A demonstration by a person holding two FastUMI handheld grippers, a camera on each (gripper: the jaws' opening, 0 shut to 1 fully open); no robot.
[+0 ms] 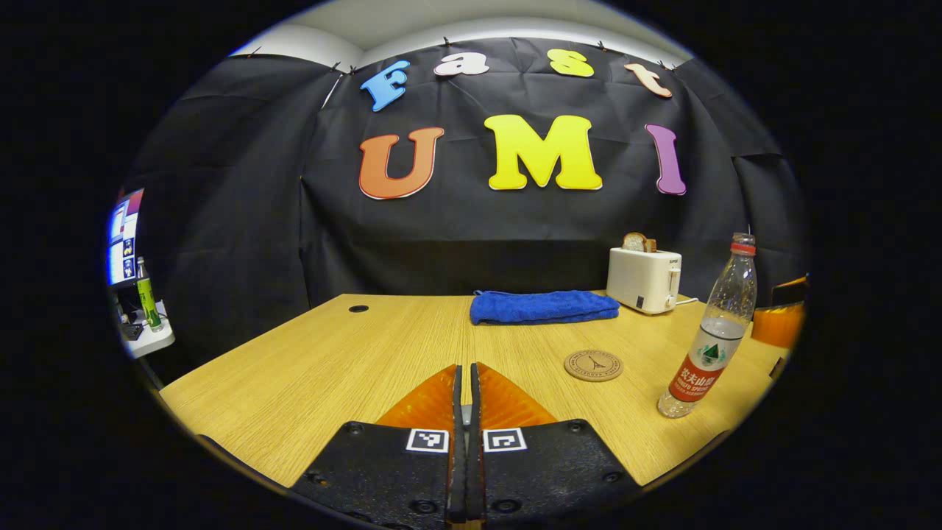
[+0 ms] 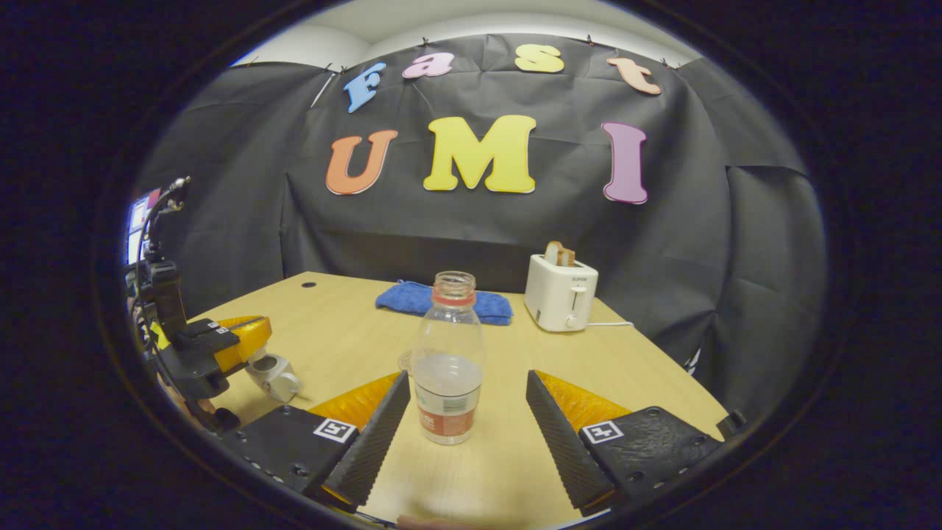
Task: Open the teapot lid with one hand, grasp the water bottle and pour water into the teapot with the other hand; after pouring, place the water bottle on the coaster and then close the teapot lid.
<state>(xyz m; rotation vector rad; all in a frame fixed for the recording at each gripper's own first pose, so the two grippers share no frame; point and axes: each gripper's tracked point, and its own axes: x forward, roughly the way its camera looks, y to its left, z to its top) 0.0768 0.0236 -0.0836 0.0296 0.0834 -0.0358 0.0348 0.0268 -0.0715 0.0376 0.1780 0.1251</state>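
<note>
Now the right tongs (image 2: 465, 412) gape around the uncapped water bottle (image 2: 447, 361), lining up a grasp; left tongs (image 1: 464, 412) clenched empty.

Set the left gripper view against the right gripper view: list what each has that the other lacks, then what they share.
Left gripper view: the left tool shut, seen up close, a green bottle on a side shelf, and the coaster in full. Right gripper view: the right tool open, straddling the water bottle without touching it, plus a small white pot, likely the teapot, beside the left tool. Shared: water bottle, blue cloth, toaster, wooden table.
</note>
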